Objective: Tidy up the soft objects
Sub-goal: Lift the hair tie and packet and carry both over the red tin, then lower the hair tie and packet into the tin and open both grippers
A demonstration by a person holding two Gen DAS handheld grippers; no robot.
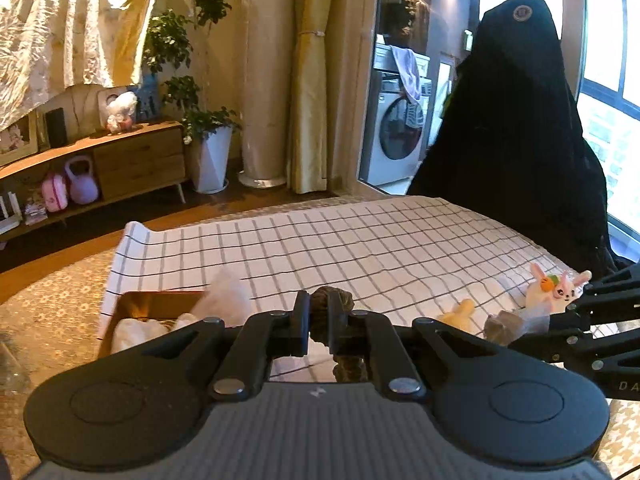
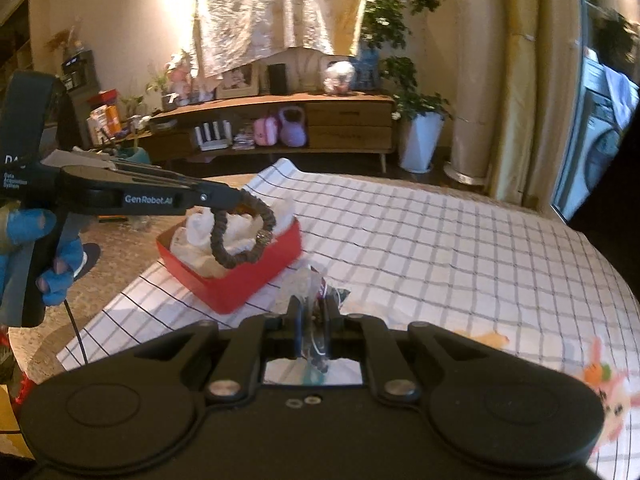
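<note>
My left gripper (image 1: 318, 316) is shut on a brown scrunchie (image 1: 334, 300). In the right wrist view the left gripper (image 2: 230, 204) holds the scrunchie (image 2: 244, 236) in the air over the red box (image 2: 240, 276). The box holds white soft items (image 2: 196, 236) and shows in the left wrist view too (image 1: 156, 308). My right gripper (image 2: 312, 308) is shut on a clear plastic packet (image 2: 316, 284) holding small items, above the checked cloth (image 2: 440, 240). In the left wrist view the right gripper (image 1: 532, 320) grips that packet (image 1: 508, 324). A bunny plush (image 1: 552, 290) and a yellow plush (image 1: 460, 314) lie on the cloth.
The checked cloth (image 1: 360, 248) covers a low surface on a patterned rug (image 1: 48, 300). A wooden sideboard (image 2: 320, 120) and potted plant (image 2: 420, 136) stand behind. A black draped shape (image 1: 516, 140) stands at the far right edge.
</note>
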